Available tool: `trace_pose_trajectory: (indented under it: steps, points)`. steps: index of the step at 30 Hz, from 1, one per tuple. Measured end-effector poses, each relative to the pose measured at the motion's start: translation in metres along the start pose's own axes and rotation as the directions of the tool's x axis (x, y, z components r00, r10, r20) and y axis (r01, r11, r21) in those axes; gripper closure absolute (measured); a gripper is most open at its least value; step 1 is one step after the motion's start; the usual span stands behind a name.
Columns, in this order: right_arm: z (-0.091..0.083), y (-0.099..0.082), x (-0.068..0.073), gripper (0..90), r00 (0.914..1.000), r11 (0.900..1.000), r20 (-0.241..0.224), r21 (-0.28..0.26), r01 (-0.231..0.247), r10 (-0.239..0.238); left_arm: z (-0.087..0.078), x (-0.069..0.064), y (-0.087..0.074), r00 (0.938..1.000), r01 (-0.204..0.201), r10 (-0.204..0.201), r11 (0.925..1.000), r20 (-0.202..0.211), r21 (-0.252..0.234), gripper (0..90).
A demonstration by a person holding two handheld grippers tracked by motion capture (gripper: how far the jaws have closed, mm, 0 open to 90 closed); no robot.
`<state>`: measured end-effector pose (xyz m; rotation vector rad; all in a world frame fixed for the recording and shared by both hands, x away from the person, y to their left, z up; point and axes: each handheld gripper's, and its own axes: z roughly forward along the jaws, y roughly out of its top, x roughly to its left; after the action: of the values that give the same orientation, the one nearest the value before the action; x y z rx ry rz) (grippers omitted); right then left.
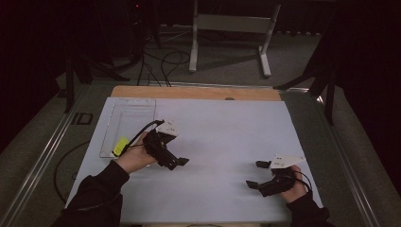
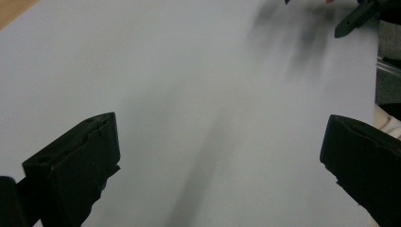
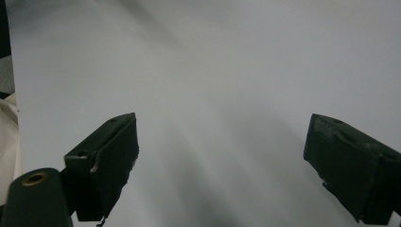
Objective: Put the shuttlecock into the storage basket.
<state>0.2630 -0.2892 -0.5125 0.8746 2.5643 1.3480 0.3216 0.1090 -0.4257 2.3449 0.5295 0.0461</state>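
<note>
Where tray (image 1: 142,106) sits far-left, left hand-held gripper (image 1: 182,162) nearby.

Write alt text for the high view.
A person's hands hold two open black grippers, the left gripper and right gripper, over a pale grey table mat. A clear tray lies at the mat's far left.

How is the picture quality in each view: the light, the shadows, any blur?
High view: the white table sheet is lit, the room behind is dark, and both grippers are sharp. Left gripper view: streaky dark shadows cross the sheet, smeared toward the right gripper. Right gripper view: the sheet looks soft and grey with faint shadows, while the jaws are clear.
</note>
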Motion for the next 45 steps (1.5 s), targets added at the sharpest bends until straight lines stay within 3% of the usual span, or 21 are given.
trace_pose_trajectory:
  steps: [8,22,27,36,45]
  points:
    - [0.001,0.000,0.001,11.3,1.0000,1.0000,-0.003,0.010,-0.002,0.002,0.012,-0.007,-0.016,0.9993,-0.009,0.010,0.9999,0.035,-0.011,0.1]
    - [0.001,-0.001,0.001,11.3,1.0000,0.9999,-0.008,0.015,-0.003,0.003,0.019,-0.016,-0.051,0.9973,0.000,-0.003,0.9992,0.073,0.041,0.1]
    - [0.001,-0.001,0.001,11.3,1.0000,0.9999,-0.007,0.014,-0.003,0.003,0.015,-0.016,-0.071,0.9970,0.014,-0.018,0.9985,0.075,0.053,0.1]
    - [0.002,-0.001,0.002,11.3,1.0000,0.9997,-0.010,0.025,0.002,-0.002,0.009,-0.018,-0.094,0.9963,0.032,-0.037,0.9976,0.078,0.062,0.1]
    - [0.003,-0.002,0.002,11.3,0.9999,0.9995,-0.006,0.029,0.014,-0.014,-0.004,-0.018,-0.120,0.9962,0.063,-0.066,0.9965,0.057,0.054,0.1]
